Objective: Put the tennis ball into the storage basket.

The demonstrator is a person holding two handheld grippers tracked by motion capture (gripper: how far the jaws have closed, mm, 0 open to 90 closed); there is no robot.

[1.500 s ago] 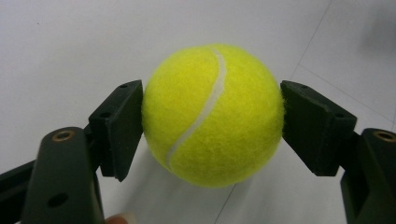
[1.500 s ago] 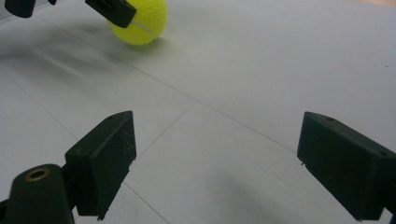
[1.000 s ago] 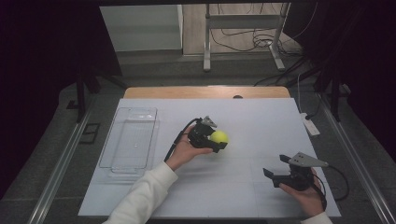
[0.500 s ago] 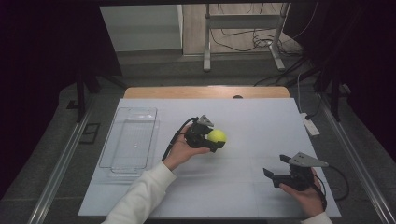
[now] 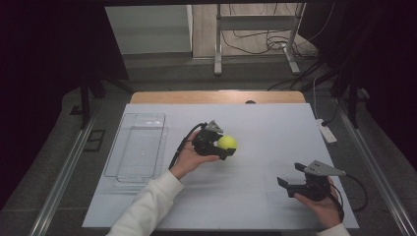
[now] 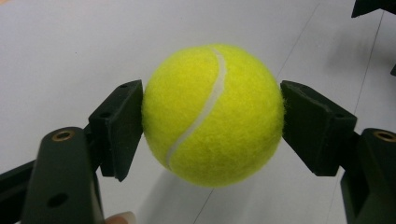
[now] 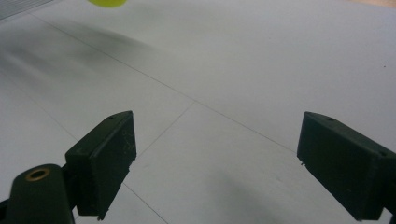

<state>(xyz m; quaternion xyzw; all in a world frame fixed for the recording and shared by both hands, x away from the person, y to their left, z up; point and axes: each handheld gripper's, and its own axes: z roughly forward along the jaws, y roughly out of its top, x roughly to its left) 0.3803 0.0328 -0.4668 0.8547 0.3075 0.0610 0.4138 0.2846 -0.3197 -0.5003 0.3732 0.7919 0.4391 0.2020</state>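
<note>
The white tabletop (image 5: 255,123) carries a clear tray (image 5: 137,147) at its left edge. Near the middle, the left gripper (image 5: 222,146) holds a yellow ball (image 5: 227,142) clamped between its fingers (image 6: 119,126), lifted just above the surface. The right gripper (image 5: 290,178) rests at the near right, fingers (image 7: 105,158) wide and empty. To carry well, keep the squeeze steady across the ball's widest part and move level toward the tray, probably its goal.
</note>
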